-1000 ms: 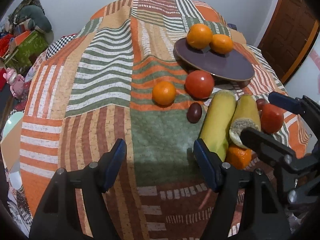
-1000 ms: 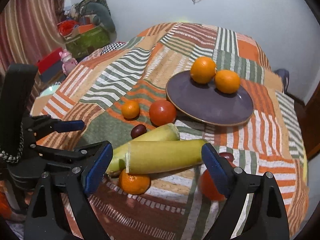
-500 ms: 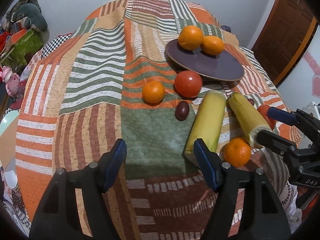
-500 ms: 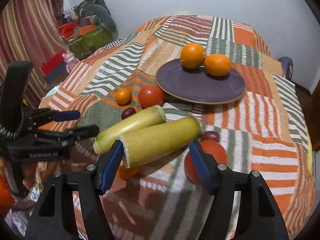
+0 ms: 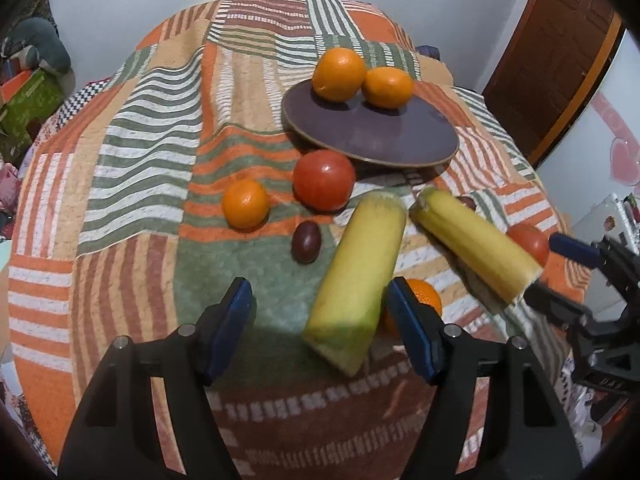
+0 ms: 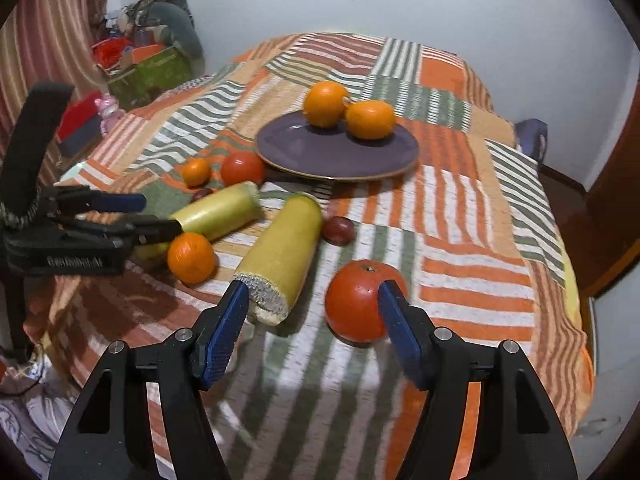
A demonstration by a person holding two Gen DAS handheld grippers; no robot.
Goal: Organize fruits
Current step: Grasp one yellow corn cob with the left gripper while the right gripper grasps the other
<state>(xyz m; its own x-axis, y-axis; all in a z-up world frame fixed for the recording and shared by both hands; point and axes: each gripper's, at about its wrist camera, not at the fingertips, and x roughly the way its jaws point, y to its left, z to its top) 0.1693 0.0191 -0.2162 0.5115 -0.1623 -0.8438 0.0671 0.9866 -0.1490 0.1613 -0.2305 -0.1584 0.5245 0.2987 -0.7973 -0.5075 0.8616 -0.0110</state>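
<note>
four oranges, two on the purple plate (image 6: pixel 312 152), two tomatoes, two corn cobs, two plums, left tongs (image 5: pixel 320 312) and right tongs (image 6: pixel 312 312) both spread, empty

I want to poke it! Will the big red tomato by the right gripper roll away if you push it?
Probably: the tomato is round and sits loose on the quilt. The soft cloth may slow it. Its smooth, shiny skin could slip.

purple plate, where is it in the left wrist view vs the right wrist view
Left wrist: the purple plate sits upper centre-right, behind the red tomato.
Right wrist: the purple plate sits at upper centre, beyond the two yellow-green pieces.
Shared landmark: the two oranges resting side by side on its far edge.
</note>
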